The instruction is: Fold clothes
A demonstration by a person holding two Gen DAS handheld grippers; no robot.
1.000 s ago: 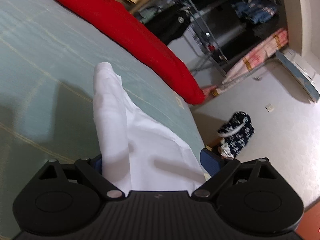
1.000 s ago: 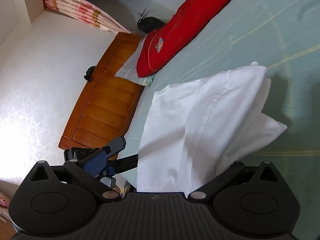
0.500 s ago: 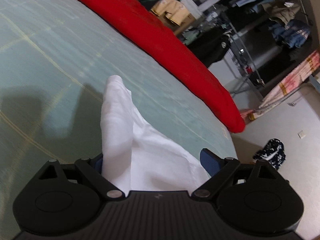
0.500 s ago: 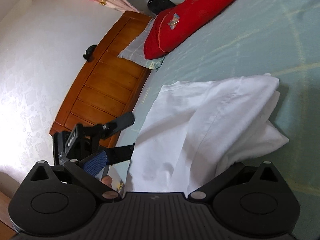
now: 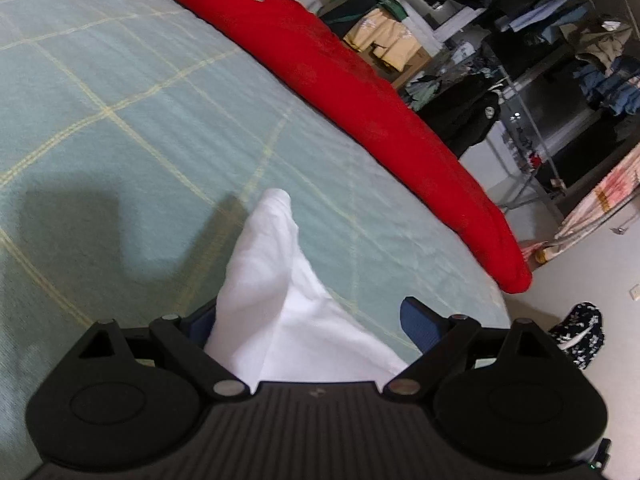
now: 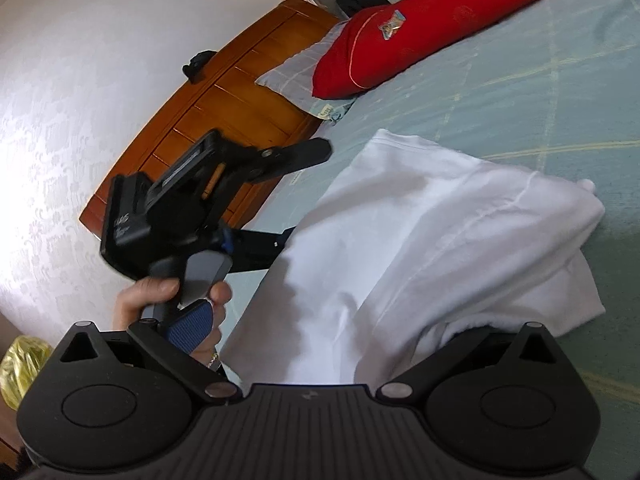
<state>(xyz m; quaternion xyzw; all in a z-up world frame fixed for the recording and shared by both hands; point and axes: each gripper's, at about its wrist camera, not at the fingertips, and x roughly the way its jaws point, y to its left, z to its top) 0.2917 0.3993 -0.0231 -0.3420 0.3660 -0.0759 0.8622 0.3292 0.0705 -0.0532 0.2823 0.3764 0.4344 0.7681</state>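
The white garment (image 6: pixel 420 248) lies bunched on the green checked bed (image 5: pixel 120 100), part of it lifted between the two tools. It is doubled over at least once, with layers showing at its far end, but the edges are uneven and the stack is not flat. In my judgement the fold is partway: laying down, squaring and smoothing remain.

Left hand-held gripper (image 5: pixel 308 316): jaws stand wide, with cloth lying between them and against the left pad; whether it is truly gripped cannot be told. Right hand-held gripper (image 6: pixel 332 324): one blue pad shows, the other is buried in cloth; its state cannot be told.

A person's hand (image 6: pixel 168 300) holds the left tool in the right view.

Writing: a label on that tool's body and a tag at the pillow (image 6: pixel 296 76) beside the red quilt (image 5: pixel 360 92) are both too small to read.
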